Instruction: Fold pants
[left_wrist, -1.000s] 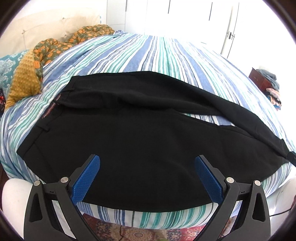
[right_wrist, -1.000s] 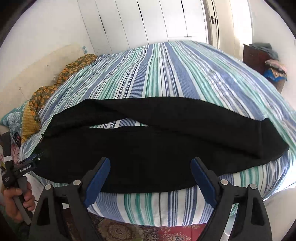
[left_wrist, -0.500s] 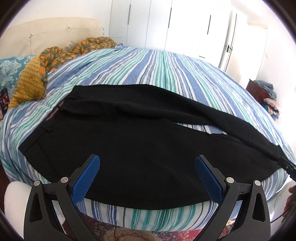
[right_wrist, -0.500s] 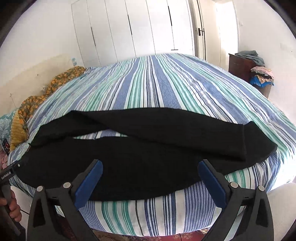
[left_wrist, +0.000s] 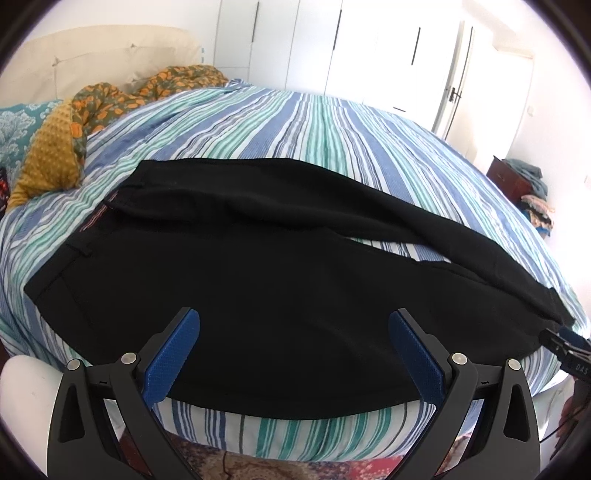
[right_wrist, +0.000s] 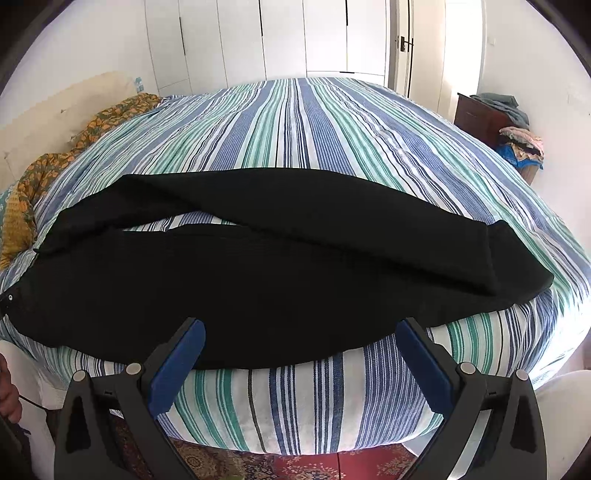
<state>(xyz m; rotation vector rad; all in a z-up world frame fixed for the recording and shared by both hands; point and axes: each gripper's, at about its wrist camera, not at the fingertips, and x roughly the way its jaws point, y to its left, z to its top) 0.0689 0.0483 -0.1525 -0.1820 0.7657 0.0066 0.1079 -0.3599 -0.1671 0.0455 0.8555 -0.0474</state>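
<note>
Left wrist view: left claw is spread wide, nothing between the pads, hovering over the near edge of the bed. Black pants lie flat across the striped cover right ahead of the claw, waistband off to its left, legs running away to its right. The far leg splays off the near one, a strip of stripes showing between them. Right claw's tip peeks in at the far right by the hems; partial lettering "DAS" on its body, rest cut off.

Right wrist view: right claw has just been opening and now stands at full spread, empty, above the bed's front edge. Pants sit just beyond the fingertips; hems ahead and to the right, one cuff overlapping the other.

Risks, my read: legs aren't stacked, so folding now bakes in a skewed crease. Fabric is uniformly black, so edges are hard to pick and a claw could pinch one layer only, or snag the bed cover with it. No brand label readable on the pants.
</note>
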